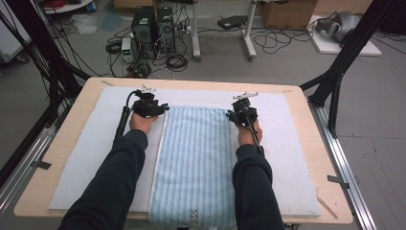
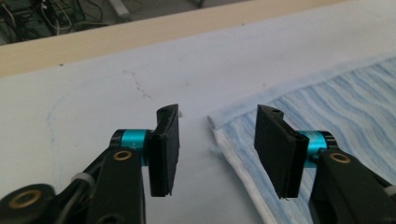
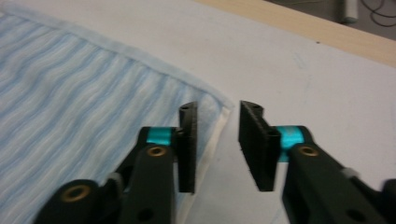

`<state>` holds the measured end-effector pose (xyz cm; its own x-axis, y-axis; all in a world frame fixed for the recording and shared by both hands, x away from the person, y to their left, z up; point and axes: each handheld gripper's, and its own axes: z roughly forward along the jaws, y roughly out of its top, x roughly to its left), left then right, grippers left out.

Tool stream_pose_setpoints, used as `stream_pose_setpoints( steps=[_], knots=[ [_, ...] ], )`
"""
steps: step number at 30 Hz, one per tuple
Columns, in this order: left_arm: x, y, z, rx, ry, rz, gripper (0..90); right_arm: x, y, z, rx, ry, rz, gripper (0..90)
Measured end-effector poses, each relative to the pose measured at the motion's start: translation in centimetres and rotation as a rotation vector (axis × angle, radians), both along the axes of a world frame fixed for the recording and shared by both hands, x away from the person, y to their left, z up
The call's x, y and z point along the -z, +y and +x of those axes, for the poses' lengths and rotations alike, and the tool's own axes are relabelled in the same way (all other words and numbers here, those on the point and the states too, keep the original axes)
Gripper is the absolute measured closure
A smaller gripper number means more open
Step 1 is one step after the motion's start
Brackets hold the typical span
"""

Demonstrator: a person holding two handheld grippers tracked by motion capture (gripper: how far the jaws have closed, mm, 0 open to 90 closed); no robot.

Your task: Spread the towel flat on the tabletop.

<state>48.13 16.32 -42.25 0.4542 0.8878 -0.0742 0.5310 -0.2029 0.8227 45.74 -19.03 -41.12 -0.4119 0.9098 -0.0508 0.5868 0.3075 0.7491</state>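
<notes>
No text, brand or number can be read anywhere. A small dark mark is seen at the near hem of the towel, but it is too blurred to be made out.

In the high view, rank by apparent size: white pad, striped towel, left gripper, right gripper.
1. White pad
2. Striped towel
3. Left gripper and right gripper: they look alike, so no ranking.

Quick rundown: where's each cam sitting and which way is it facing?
High view: above the person's side, looking forward and down at the table; both forearms, left gripper, right gripper.
Left gripper view: on the left gripper, looking along its open jaws at the towel corner.
Right gripper view: on the right gripper, jaws open over the other far corner.
Shared: the towel, white pad.
</notes>
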Motion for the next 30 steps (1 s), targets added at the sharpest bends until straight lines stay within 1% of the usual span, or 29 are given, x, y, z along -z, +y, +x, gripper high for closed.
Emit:
stream_pose_setpoints(
  steps=[1, 2, 5, 6, 7, 8, 10, 11, 12, 13, 15, 16, 17, 18, 19, 20, 22, 23, 24, 26, 27, 28, 29, 30],
  knots=[
    [0.1, 0.0, -0.2, 0.012, 0.010, 0.000, 54.9, 0.1, 0.1, -0.1, -0.017, 0.012, -0.004, 77.9],
    [0.2, -0.1, -0.4, 0.033, 0.021, 0.003, 57.2, 0.3, 0.3, -0.2, -0.036, 0.024, -0.008, 79.8],
    [0.9, -0.4, -1.1, 0.086, 0.052, 0.043, 68.1, 1.1, 0.8, -0.4, -0.085, 0.075, -0.022, 80.9],
    [1.2, -0.5, -1.2, 0.091, 0.060, 0.048, 70.7, 1.4, 0.9, -0.5, -0.094, 0.091, -0.017, 80.2],
    [1.4, -0.5, -1.3, 0.095, 0.073, 0.052, 70.6, 1.7, 0.9, -0.5, -0.103, 0.104, -0.007, 79.5],
    [1.6, -0.7, -1.4, 0.097, 0.086, 0.061, 70.5, 1.9, 1.0, -0.5, -0.110, 0.119, -0.016, 77.9],
    [2.0, -1.1, -1.5, 0.100, 0.105, 0.104, 70.3, 2.3, 1.0, -0.6, -0.110, 0.139, -0.018, 77.0],
    [2.0, -1.3, -1.7, 0.091, 0.089, 0.119, 70.0, 2.4, 0.9, -0.6, -0.108, 0.140, -0.012, 76.9],
    [2.0, -1.6, -1.8, 0.082, 0.080, 0.130, 70.9, 2.5, 0.8, -0.6, -0.097, 0.143, 0.000, 76.7],
    [2.0, -1.7, -1.8, 0.080, 0.074, 0.144, 72.4, 2.5, 0.7, -0.5, -0.099, 0.145, 0.006, 75.0],
    [2.0, -2.1, -1.9, 0.048, 0.060, 0.168, 79.8, 2.5, 0.6, -0.5, -0.078, 0.139, -0.009, 70.3],
    [2.1, -2.2, -1.9, 0.037, 0.056, 0.168, 80.8, 2.5, 0.6, -0.5, -0.039, 0.126, -0.033, 59.1],
    [2.1, -2.2, -1.9, 0.021, 0.052, 0.168, 80.8, 2.4, 0.5, -0.5, -0.011, 0.122, -0.048, 56.9],
    [2.1, -2.2, -1.9, 0.014, 0.049, 0.175, 78.8, 2.2, 0.3, -0.7, 0.022, 0.117, -0.047, 58.5],
    [2.1, -2.1, -1.9, 0.002, 0.042, 0.189, 74.0, 2.1, 0.1, -0.9, 0.026, 0.108, -0.043, 58.1],
    [2.0, -2.0, -1.9, -0.003, 0.044, 0.187, 68.7, 1.8, -0.4, -1.2, 0.023, 0.096, -0.020, 56.5],
    [1.9, -1.6, -2.0, -0.012, 0.039, 0.169, 65.4, 1.3, -1.0, -1.9, 0.025, 0.071, 0.009, 51.6],
    [1.7, -1.2, -2.2, -0.016, 0.031, 0.143, 65.3, 1.0, -1.5, -2.3, 0.025, 0.059, 0.023, 48.6],
    [1.6, -0.9, -2.4, -0.016, 0.021, 0.126, 65.5, 0.7, -2.1, -2.8, 0.029, 0.053, 0.032, 44.8],
    [1.2, -0.5, -3.0, -0.021, -0.011, 0.103, 64.5, 0.5, -3.2, -3.5, 0.038, 0.043, 0.043, 41.4],
    [0.9, -0.2, -3.2, -0.020, -0.024, 0.071, 62.5, 0.4, -3.9, -4.0, 0.042, 0.042, 0.058, 39.3],
    [0.6, 0.1, -3.5, -0.015, -0.032, 0.043, 58.1, 0.3, -4.6, -4.4, 0.044, 0.040, 0.073, 37.5],
    [0.3, 0.4, -3.8, 0.000, -0.044, -0.005, 53.6, 0.1, -5.2, -4.9, 0.044, 0.032, 0.091, 34.8],
    [0.1, 0.6, -4.0, 0.006, -0.048, -0.029, 50.2, -0.1, -5.8, -5.6, 0.036, 0.020, 0.114, 32.0]
  ],
)
